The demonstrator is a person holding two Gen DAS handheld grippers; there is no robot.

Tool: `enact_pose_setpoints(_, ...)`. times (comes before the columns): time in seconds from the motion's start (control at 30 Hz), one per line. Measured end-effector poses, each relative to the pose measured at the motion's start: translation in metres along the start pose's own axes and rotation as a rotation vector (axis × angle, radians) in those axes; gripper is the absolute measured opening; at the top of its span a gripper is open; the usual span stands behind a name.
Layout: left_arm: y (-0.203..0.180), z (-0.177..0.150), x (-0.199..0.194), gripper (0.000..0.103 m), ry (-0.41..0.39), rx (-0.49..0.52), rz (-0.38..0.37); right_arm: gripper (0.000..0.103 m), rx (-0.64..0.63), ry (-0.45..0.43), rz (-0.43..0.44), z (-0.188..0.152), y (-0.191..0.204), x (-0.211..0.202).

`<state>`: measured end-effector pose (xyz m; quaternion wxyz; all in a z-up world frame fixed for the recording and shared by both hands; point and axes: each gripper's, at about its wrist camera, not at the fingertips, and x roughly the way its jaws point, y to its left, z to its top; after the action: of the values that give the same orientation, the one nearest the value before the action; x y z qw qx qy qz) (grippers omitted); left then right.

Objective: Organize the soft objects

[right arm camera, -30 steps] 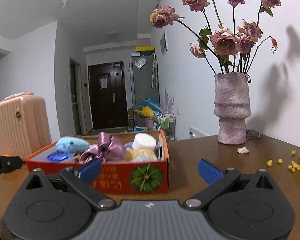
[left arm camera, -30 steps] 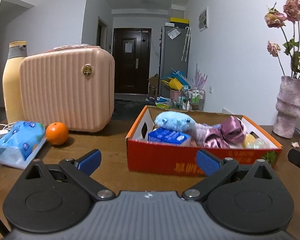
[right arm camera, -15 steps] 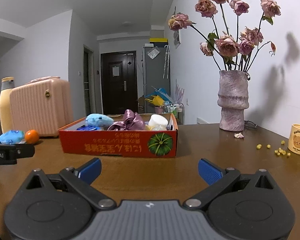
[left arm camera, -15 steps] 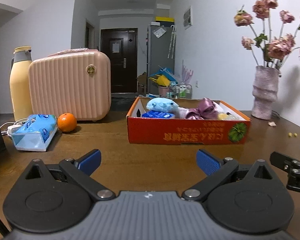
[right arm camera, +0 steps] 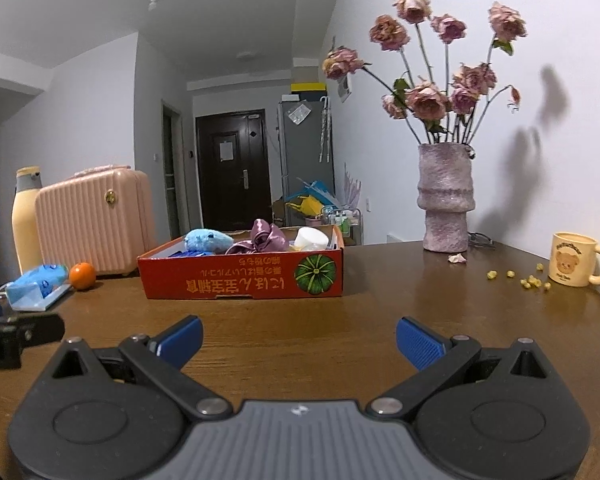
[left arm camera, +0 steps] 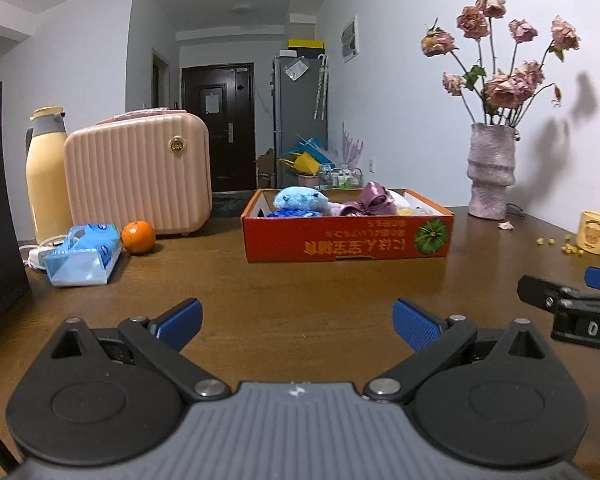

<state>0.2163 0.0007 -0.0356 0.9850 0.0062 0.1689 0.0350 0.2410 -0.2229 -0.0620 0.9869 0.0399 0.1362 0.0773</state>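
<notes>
Backing away from the box

Both tools, left tool (left arm camera: 296, 318) and right tool (right arm camera: 298, 338), now sit farther from the red box (left arm camera: 348, 232) than a second ago, jaws spread and empty. Soft toys (right arm camera: 206, 240) lie inside it on the bench (left arm camera: 300, 280); sorting appears finished.

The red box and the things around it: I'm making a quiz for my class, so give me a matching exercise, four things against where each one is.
Things:
1. blue plush toy
2. orange
3. bear mug
4. fallen petal

Places:
A. on the table at the foot of the vase
B. inside the red box
C. far right on the table, by yellow crumbs
D. in front of the pink case, beside the tissue pack

Pairs: 1-B, 2-D, 3-C, 4-A
</notes>
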Motion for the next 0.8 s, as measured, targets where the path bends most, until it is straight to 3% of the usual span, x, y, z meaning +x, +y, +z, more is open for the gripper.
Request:
enact_pose_setpoints(0.3,0.000,-0.008,-0.053,0.103,-0.014,-0.019,-0.041,0.103,-0.012,-0.028,0.011,0.004,-0.003,-0.059)
enact_pose_setpoints(0.6,-0.001,-0.006,-0.113,0.103,-0.129,0.001,-0.070,0.103,-0.042,-0.100,0.053,0.017,0.007,-0.131)
enact_pose_setpoints(0.8,-0.003,-0.013,-0.136,0.103,-0.161,0.018,-0.080,0.103,-0.057,-0.121,0.073,0.019,0.012,-0.157)
